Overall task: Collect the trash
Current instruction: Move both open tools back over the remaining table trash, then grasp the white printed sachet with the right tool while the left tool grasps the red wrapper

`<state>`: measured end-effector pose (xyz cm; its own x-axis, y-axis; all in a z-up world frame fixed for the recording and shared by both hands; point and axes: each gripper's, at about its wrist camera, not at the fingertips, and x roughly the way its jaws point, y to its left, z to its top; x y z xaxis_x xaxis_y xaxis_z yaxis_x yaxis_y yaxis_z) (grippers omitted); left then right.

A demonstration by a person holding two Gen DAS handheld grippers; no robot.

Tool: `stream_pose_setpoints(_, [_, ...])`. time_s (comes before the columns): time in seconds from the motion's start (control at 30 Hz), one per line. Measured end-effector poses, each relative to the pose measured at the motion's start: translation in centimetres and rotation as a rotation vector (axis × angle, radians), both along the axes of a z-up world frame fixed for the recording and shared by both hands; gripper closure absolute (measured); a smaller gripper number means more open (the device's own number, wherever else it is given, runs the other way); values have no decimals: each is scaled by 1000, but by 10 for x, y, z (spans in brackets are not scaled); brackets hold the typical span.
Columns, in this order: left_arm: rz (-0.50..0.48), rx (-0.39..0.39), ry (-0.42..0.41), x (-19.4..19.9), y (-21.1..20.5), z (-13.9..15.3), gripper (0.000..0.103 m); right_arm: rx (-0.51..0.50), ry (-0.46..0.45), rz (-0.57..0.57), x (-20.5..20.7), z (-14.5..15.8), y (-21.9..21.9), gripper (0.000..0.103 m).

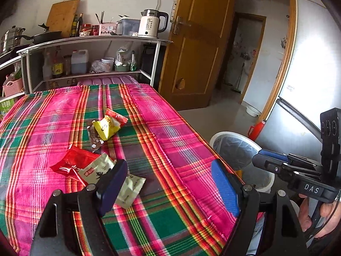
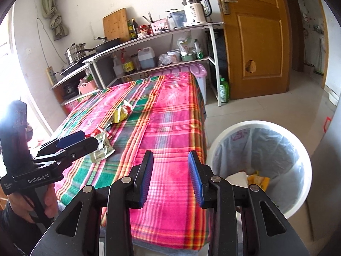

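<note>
Kitchen corner: plaid-covered surface [image 1: 166, 140], shelf rack [image 1: 91, 40] behind it with a kettle [image 1: 151, 23], wooden door [image 1: 198, 42] to the right, white bin [image 2: 298, 153] with a clear liner on the floor just beside the surface's right edge.

Left tongs [image 1: 168, 183]: jaws spread wide, nothing between the pads, hovering over the near part of the surface. Left finger [image 1: 113, 183] overlaps the pale green-white wrapper [image 1: 130, 187] in the left wrist view; contact can't be confirmed. Right wrist view shows these tongs [image 2: 81, 140] side-on, tips over the same wrapper [image 2: 102, 147].

Right tongs [image 2: 170, 177]: jaws parted, empty, no wrapper between the blue pads. They sit over the surface's near right edge, next to the bin. Left wrist view shows them [image 1: 268, 157] in front of the bin opening, held by a hand [image 1: 315, 215].

Trash on the surface:
- Pale wrapper: flat, long axis running from near-right to far-left, partly under the left finger.
- Red wrapper [image 1: 72, 164]: touching the pale one on its left, crumpled, long axis roughly across the surface.
- Dark brown sachet [image 1: 94, 138]: further back, long axis pointing away from the camera.
- Yellow packet [image 1: 106, 125]: overlapping the sachet's far end, puffed, tilted.
- Small red packet [image 1: 117, 115]: just behind the yellow one, touching it.

Bin holds a yellow wrapper [image 2: 260, 181] and something white [image 2: 236, 177] at the bottom.
</note>
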<state>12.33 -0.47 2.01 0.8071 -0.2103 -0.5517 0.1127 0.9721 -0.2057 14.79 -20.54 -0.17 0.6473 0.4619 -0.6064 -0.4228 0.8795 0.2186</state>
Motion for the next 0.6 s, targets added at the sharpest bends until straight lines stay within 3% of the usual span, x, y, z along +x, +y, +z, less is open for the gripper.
stream_pose_setpoints(0.4, [129, -12, 9, -17, 58, -8, 26, -37, 0, 149, 2, -6, 67, 67])
stream_pose_setpoints(0.6, [199, -29, 13, -27, 92, -14, 27, -68, 6, 232, 4, -15, 108, 55])
